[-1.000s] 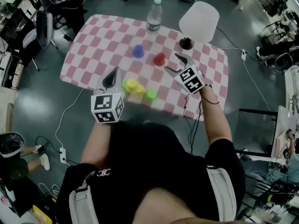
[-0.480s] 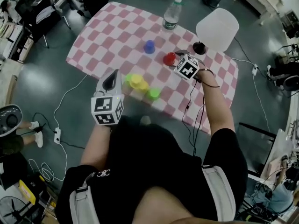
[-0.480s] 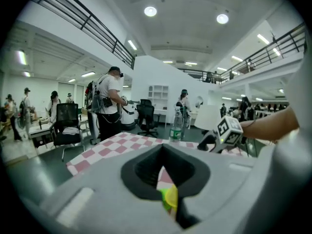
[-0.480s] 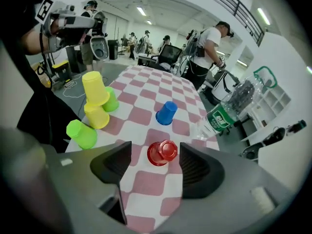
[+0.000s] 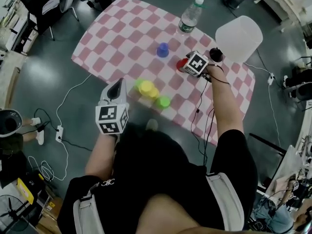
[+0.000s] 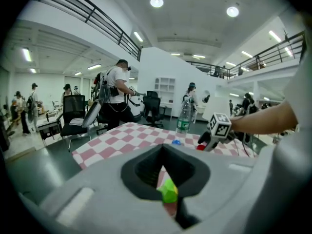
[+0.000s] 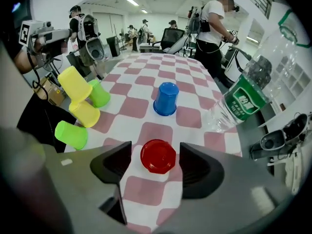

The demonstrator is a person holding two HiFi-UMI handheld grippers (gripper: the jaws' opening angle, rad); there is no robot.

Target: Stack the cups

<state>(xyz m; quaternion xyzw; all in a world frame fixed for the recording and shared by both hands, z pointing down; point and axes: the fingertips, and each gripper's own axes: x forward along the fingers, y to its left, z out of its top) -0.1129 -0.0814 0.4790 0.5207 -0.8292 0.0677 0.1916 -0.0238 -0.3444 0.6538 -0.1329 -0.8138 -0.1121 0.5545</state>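
A red cup [image 7: 158, 156] stands upside down on the checked table [image 5: 122, 33]. My right gripper [image 7: 156, 152] is open, one jaw on each side of the red cup with a gap at both sides. In the head view the right gripper [image 5: 185, 66] sits right at the red cup [image 5: 181, 64]. A blue cup [image 7: 166, 99] stands upside down just beyond. Two yellow cups [image 7: 78, 96] and two green cups [image 7: 71, 134] lie in a cluster at the near edge. My left gripper [image 5: 117, 83] hovers shut beside that cluster, off the table's edge, with a green cup [image 6: 169, 191] showing past its jaws.
A water bottle [image 7: 241, 99] stands at the table's far side, close to the blue cup. A lamp with a white shade [image 5: 239, 33] and dark base stands by my right gripper. Cables hang off the table edge. People and office chairs are around the room.
My right gripper has moved forward to the red cup and now has its jaws on both sides of it. The left gripper has stayed by the yellow and green cups.
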